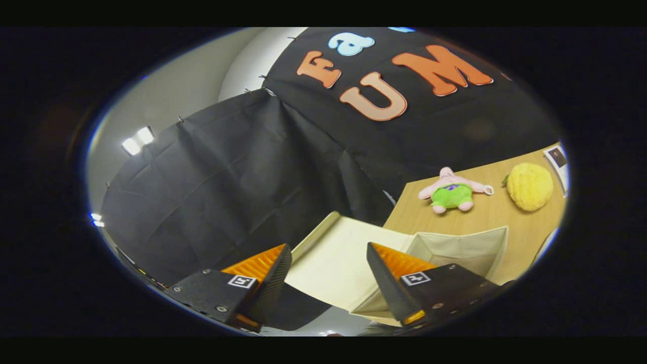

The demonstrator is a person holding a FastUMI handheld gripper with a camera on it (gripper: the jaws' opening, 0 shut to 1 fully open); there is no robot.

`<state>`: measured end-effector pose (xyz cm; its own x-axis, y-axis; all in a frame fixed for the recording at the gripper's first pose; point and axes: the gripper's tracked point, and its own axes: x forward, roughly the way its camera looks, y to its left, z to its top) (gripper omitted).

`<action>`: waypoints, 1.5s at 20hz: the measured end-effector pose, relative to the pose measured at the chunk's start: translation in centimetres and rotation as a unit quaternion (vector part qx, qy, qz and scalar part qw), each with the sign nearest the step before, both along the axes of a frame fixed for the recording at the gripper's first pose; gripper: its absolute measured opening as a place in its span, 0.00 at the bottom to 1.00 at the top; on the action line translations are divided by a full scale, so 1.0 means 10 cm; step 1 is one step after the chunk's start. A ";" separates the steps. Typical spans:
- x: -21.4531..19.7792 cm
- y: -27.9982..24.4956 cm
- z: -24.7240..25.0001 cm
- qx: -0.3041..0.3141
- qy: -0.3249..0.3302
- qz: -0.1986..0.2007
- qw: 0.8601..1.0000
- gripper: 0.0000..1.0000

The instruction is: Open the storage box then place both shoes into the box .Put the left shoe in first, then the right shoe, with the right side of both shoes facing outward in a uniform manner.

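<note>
Between the spread fingers of the claw (pixel 328 273), which grips nothing, the lid (pixel 333 263) of the box (pixel 455 247) stands flung back, leaving the box open on the table (pixel 505 212), likely ready for shoes. Beyond lie a plush star (pixel 451 191) and a yellow toy (pixel 529 186).

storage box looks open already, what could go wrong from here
1. The beige fabric storage box has its lid flipped up between the open gripper fingers; being soft, it may well flop back over the opening.
2. The box sits near the wooden table edge, so a push could slide it off.
3. The pink and green plush toy and yellow knobbly fruit toy lie just beyond the box and could be knocked during a reach.
</note>
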<state>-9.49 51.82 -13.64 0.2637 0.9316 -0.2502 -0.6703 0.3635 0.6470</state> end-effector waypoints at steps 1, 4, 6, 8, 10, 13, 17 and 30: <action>0.04 -0.07 -0.04 -0.008 -0.009 -0.010 1.000 0.98; 0.20 -0.29 -0.08 -0.025 -0.026 -0.038 0.999 0.98; 0.35 -0.45 -0.08 -0.036 -0.039 -0.061 0.997 0.98; 0.48 -0.63 -0.11 -0.048 -0.053 -0.085 0.994 0.98; 0.59 -0.84 -0.14 -0.058 -0.063 -0.109 0.990 0.98; 0.81 -1.22 -0.21 -0.085 -0.086 -0.158 0.980 0.98; 1.03 -1.70 -0.37 -0.123 -0.103 -0.217 0.963 0.98; 1.25 -3.06 -1.30 -0.234 -0.108 -0.341 0.904 0.98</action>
<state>3.00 21.22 -26.61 0.8271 0.3390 -0.4483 -0.2792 0.9401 0.1957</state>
